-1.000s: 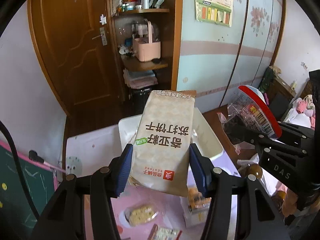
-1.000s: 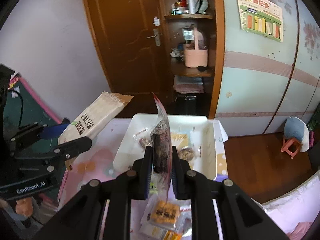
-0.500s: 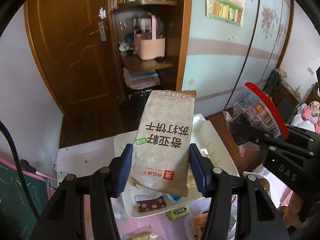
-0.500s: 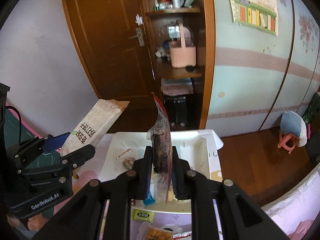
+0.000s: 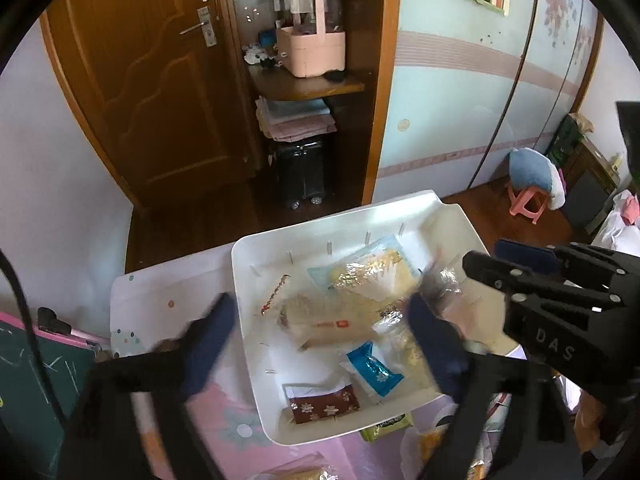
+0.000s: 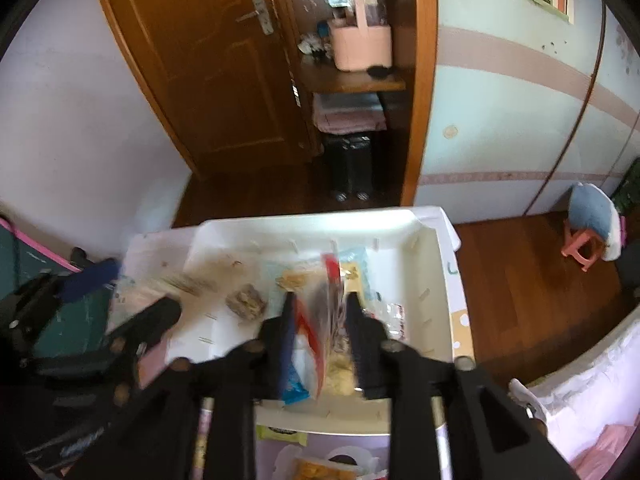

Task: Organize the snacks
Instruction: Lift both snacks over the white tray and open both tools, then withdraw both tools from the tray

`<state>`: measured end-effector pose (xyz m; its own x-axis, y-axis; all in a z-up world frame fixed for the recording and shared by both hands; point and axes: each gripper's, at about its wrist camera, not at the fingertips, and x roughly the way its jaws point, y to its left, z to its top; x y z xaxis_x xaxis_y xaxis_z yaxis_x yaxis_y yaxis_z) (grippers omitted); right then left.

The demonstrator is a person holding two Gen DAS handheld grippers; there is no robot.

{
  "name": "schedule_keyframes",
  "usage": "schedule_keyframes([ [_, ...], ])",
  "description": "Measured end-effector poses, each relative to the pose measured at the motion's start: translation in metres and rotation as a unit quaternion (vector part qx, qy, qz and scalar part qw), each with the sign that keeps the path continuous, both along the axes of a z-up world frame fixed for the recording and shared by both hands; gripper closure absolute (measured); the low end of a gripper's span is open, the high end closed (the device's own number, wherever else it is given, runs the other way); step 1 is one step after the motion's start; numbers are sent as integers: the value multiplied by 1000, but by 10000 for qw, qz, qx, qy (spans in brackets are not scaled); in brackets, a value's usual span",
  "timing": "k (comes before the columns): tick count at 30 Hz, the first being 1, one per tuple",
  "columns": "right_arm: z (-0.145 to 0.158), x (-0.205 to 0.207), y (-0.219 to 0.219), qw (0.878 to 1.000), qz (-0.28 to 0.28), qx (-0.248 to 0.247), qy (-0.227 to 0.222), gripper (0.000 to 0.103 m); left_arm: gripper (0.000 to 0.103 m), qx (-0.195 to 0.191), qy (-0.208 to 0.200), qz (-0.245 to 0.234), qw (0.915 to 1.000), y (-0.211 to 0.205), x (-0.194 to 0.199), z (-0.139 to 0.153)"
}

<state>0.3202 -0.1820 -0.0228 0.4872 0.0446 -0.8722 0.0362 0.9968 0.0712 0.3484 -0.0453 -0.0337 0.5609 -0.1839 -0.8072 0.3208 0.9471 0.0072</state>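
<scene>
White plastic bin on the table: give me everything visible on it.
The white plastic bin is a shallow rectangular tray with raised glossy walls and rounded corners, sitting flat on the pink patterned tablecloth. Small slots mark its floor. It holds loose wrapped snacks, including a blue packet and a dark red packet. Both grippers hang above it.
</scene>
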Motion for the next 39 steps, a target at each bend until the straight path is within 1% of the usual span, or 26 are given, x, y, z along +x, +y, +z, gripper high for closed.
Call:
schedule_keyframes([
  [1,-2,0,0,10000,-1,5,22,57,12,-49,-10,21,10000,3,-1,-1],
  [2,-3,0,0,10000,0,4,30,52,12,-86,8,41,10000,6,0,-2],
  [5,-5,-1,0,10000,5,27,59,45,12,-149,90,179,9997,15,1,-6],
  [6,-5,-2,0,10000,-2,61,72,44,12,-157,94,256,9995,19,2,-6],
  [13,-2,-9,1,9998,64,150,85,43,12,-233,63,604,9979,35,-1,-1],
  [14,-1,-11,1,9998,64,150,81,43,12,-294,59,636,9975,38,-2,1],
  [17,4,-16,2,9999,74,149,46,43,12,-424,33,695,9967,43,-8,6],
  [21,10,-26,2,9998,80,177,-10,43,12,-426,-105,748,9962,45,-17,15],
  [25,16,-33,0,9998,81,182,-65,43,12,-447,-161,754,9960,45,-29,22],
  [32,30,-58,-3,9996,104,187,-190,43,12,-476,-379,711,9956,43,-59,40],
  [39,49,-91,-6,9991,100,188,-370,43,12,-523,-537,668,9949,39,-99,59],
])
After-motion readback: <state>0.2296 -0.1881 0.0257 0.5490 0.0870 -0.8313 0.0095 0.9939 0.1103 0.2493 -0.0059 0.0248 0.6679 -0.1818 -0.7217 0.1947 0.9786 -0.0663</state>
